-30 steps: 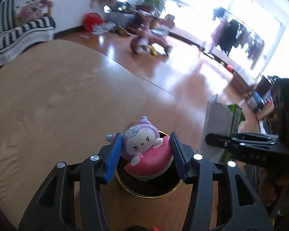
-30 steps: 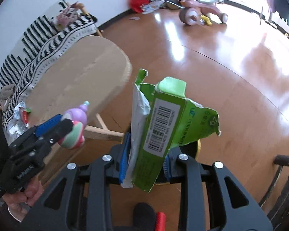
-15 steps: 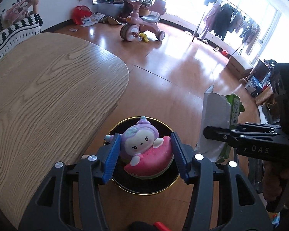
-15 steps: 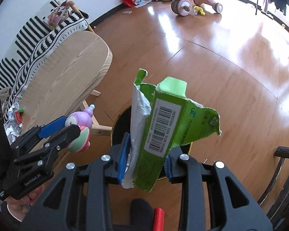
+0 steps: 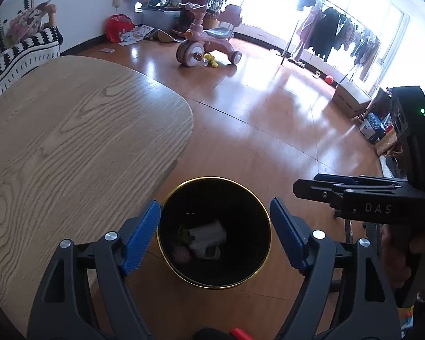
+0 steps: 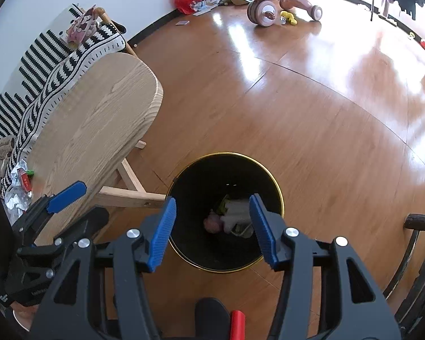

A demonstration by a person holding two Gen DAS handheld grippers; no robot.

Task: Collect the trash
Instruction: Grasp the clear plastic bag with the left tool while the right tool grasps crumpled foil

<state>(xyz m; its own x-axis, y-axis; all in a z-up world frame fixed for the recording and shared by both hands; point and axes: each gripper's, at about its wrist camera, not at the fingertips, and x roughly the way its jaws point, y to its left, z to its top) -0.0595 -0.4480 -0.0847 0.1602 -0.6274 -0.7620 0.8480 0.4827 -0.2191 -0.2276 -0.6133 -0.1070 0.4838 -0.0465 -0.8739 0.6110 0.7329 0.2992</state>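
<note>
A black waste bin with a gold rim [image 5: 265,226] [image 6: 280,195] stands on the wood floor beside the table. At its bottom lie the pink and purple toy [image 5: 181,253] [image 6: 212,223] and the torn green carton [image 5: 208,236] [image 6: 236,211]. My left gripper [image 5: 215,235] hangs over the bin, jaws opening, nothing between them. My right gripper [image 6: 212,226] hangs over the same bin, jaws opening and empty too. Each gripper shows at the edge of the other's view: right gripper [image 5: 308,185], left gripper [image 6: 79,198].
A light wooden table [image 5: 70,141] [image 6: 93,130] stands left of the bin, with crumpled wrappers [image 6: 18,187] at its near end. A striped sofa [image 6: 51,65] lies behind it. A pink ride-on toy [image 5: 204,45] stands on the floor far off. A dark chair [image 6: 419,255] is at right.
Both grippers opened. The pink and purple toy left the left jaws and the green carton left the right jaws; both now lie inside the bin.
</note>
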